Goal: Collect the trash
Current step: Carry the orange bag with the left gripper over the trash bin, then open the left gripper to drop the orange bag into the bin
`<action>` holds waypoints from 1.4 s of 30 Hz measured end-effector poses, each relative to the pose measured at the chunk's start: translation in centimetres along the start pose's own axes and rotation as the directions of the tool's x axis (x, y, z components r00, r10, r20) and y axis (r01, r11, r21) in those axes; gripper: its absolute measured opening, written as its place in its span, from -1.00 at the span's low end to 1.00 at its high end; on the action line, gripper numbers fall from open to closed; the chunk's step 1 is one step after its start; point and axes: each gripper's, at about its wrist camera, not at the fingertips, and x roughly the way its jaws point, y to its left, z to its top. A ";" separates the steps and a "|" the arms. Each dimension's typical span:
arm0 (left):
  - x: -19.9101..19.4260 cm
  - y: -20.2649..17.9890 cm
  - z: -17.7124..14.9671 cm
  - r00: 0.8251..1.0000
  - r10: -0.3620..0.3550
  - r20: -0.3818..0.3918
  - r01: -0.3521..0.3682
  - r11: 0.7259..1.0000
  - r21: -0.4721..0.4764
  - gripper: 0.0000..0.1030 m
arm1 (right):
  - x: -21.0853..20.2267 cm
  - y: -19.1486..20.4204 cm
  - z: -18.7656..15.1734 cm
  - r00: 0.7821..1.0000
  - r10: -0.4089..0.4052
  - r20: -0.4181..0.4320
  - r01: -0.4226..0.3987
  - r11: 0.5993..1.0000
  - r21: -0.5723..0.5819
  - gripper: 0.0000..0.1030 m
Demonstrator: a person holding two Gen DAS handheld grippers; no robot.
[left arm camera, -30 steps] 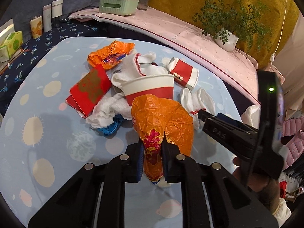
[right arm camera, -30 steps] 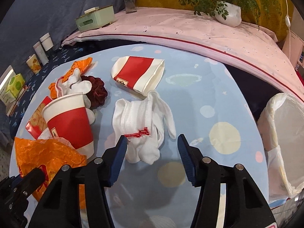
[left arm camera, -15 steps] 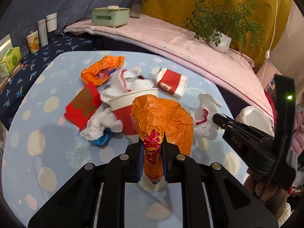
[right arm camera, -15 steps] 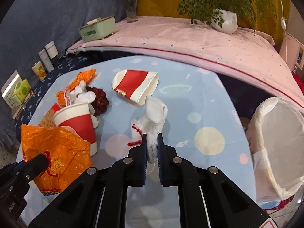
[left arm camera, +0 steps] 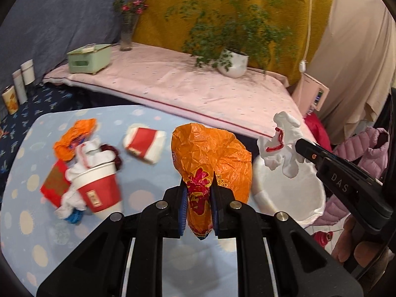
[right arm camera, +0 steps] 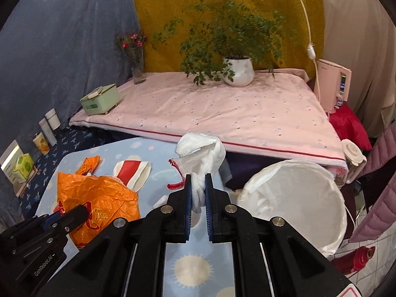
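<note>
My left gripper (left arm camera: 198, 193) is shut on a crumpled orange plastic bag (left arm camera: 210, 158) and holds it above the light blue table (left arm camera: 148, 173). My right gripper (right arm camera: 198, 188) is shut on a white glove with a red cuff (right arm camera: 205, 153), lifted off the table. In the left wrist view the glove (left arm camera: 282, 146) hangs over the white-lined trash bin (left arm camera: 284, 193) beside the table's right edge. The bin also shows in the right wrist view (right arm camera: 297, 193). The orange bag shows at the lower left there (right arm camera: 99, 198).
On the table lie an upright red paper cup (left arm camera: 99, 190), a flattened red and white cup (left arm camera: 146, 143), another orange wrapper (left arm camera: 74, 138), a red packet (left arm camera: 54, 183) and white cloth. A pink-covered bench (right arm camera: 222, 109) with a potted plant (right arm camera: 237, 71) stands behind. A red bottle (right arm camera: 354, 259) lies on the floor.
Both grippers have risen and swung right toward the bin. The right gripper closed on the white glove and lifted it from the table. The left still holds the orange bag.
</note>
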 end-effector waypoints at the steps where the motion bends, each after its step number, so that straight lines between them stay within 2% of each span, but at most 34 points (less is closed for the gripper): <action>1: 0.2 -0.7 0.1 1.000 -0.012 0.000 0.012 1.000 0.007 -0.70 | -0.3 -0.9 0.0 1.000 -0.014 0.008 0.014 1.000 0.010 -0.82; 11: 4.1 -9.8 0.9 0.991 -0.127 -0.033 0.129 0.987 0.090 -0.68 | -0.9 -9.8 -0.9 0.991 -0.134 0.001 0.133 0.984 0.121 -0.82; 19: 8.4 -14.5 0.5 0.982 -0.162 -0.099 0.173 0.977 0.124 -0.64 | 0.4 -13.9 -2.2 0.985 -0.170 -0.027 0.172 0.970 0.170 -0.82; 21: 9.1 -15.3 0.3 0.981 -0.164 -0.109 0.177 0.975 0.131 -0.44 | 0.5 -14.6 -2.4 0.984 -0.177 -0.030 0.179 0.967 0.180 -0.78; 22: 9.3 -15.6 0.3 0.982 -0.156 -0.102 0.169 0.977 0.134 -0.16 | 0.5 -14.8 -2.5 0.982 -0.185 -0.031 0.187 0.965 0.185 -0.70; 23: 9.3 -15.7 0.3 0.985 -0.149 -0.091 0.160 0.978 0.136 0.03 | 0.5 -14.9 -2.5 0.980 -0.195 -0.026 0.197 0.962 0.191 -0.70; 26: 9.1 -16.0 0.3 0.990 -0.124 -0.064 0.132 0.981 0.144 0.23 | 0.4 -15.1 -2.4 0.977 -0.211 -0.021 0.211 0.958 0.193 -0.49; 29: 8.9 -15.7 0.4 0.993 -0.105 -0.052 0.111 0.983 0.146 0.27 | 0.1 -15.0 -2.3 0.976 -0.216 -0.008 0.213 0.957 0.194 -0.33; 34: 7.9 -14.2 0.6 0.997 -0.070 -0.021 0.072 0.989 0.131 0.36 | -0.3 -13.9 -2.0 0.979 -0.202 0.006 0.198 0.963 0.181 -0.21; 38: 6.7 -12.0 0.6 0.999 -0.032 0.001 0.032 0.995 0.099 0.47 | -0.6 -12.1 -1.8 0.984 -0.179 0.015 0.175 0.972 0.158 -0.12; 42: 5.5 -9.2 0.4 1.000 0.016 0.019 -0.017 0.998 0.068 0.48 | -1.0 -9.8 -1.8 0.988 -0.155 0.023 0.151 0.980 0.130 -0.02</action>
